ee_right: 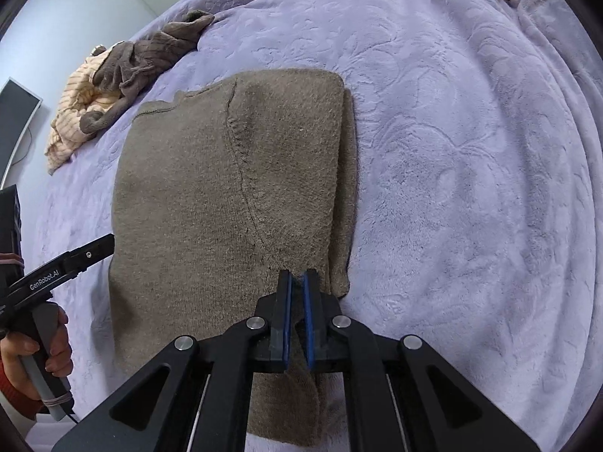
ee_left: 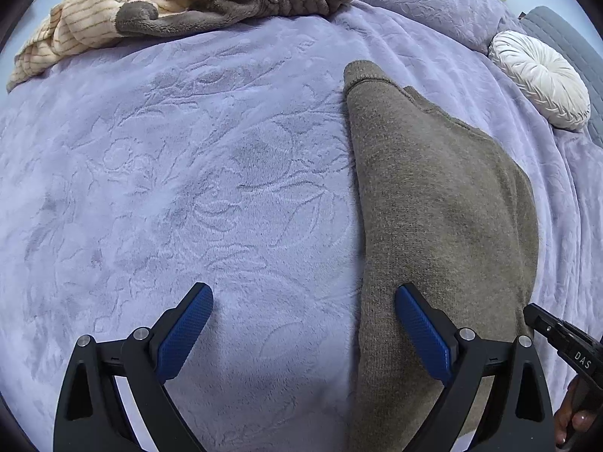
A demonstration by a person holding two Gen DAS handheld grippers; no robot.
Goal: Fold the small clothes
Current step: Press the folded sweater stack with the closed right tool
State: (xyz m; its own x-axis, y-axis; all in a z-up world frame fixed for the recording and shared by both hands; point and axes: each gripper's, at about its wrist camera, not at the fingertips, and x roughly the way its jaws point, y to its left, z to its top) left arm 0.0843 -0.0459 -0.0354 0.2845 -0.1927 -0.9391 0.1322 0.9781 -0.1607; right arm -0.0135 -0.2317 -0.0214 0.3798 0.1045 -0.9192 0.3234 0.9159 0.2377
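Note:
A brown knit sweater (ee_left: pixel 433 196) lies folded into a long strip on the lilac blanket (ee_left: pixel 169 188). My left gripper (ee_left: pixel 303 290) is open wide over the sweater's left edge, one finger above the knit and the other above bare blanket, holding nothing. In the right wrist view the sweater (ee_right: pixel 226 188) shows a sleeve folded over its right side. My right gripper (ee_right: pixel 297 275) has its blue pads nearly together, pinching a fold of the sweater's near right part. The left gripper (ee_right: pixel 105 243) shows side-on at the sweater's left edge, with a hand (ee_right: pixel 45 346) on its handle.
A heap of cream striped and grey-brown clothes (ee_left: pixel 181 3) lies at the far left of the bed, also in the right wrist view as a pile (ee_right: pixel 113 83). A round white pleated cushion (ee_left: pixel 539 79) rests at the far right. A dark screen (ee_right: pixel 15 124) stands beyond the bed's left side.

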